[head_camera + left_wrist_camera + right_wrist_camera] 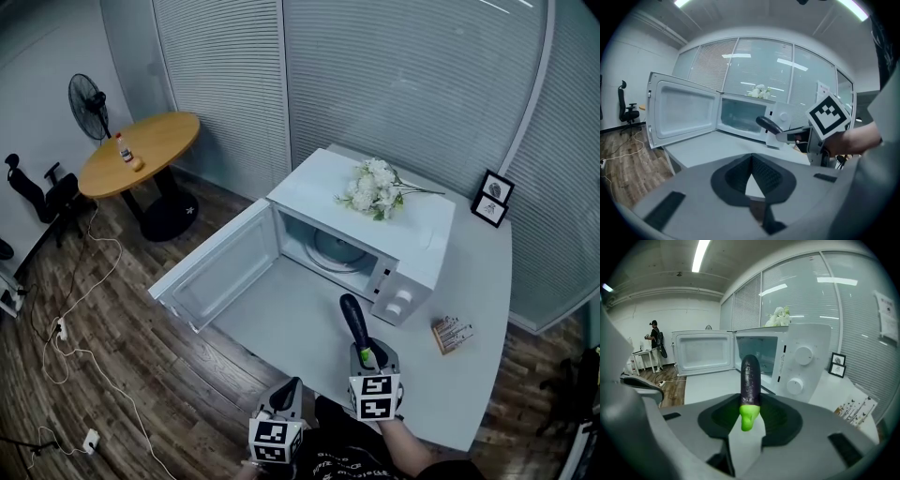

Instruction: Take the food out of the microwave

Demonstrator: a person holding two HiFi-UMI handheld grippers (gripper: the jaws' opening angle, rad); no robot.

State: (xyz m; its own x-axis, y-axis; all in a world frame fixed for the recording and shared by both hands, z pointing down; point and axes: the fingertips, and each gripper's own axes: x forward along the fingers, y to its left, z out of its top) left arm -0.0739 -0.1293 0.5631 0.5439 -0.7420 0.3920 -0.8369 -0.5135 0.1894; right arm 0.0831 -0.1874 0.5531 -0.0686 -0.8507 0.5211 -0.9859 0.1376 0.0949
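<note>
A white microwave (427, 246) stands on the white table (291, 323) with its door (220, 267) swung open to the left; only the glass turntable (336, 249) shows inside. My right gripper (366, 359) is over the table in front of the microwave, shut on a dark purple toy eggplant (353, 322) near its green stem (748, 416). The eggplant (751, 378) sticks out ahead of the jaws toward the microwave (801, 359). My left gripper (287, 397) hangs at the table's near edge, jaws closed and empty, tips meeting (751, 161). From it the eggplant (768, 124) shows to the right.
White flowers (371, 187) lie on the microwave's top. A framed picture (493, 198) and a small printed packet (451, 333) sit on the table's right part. A round wooden table (141, 150), a fan (88, 99), a chair (37, 192) and floor cables (66, 337) are left. A person (655, 341) stands far off.
</note>
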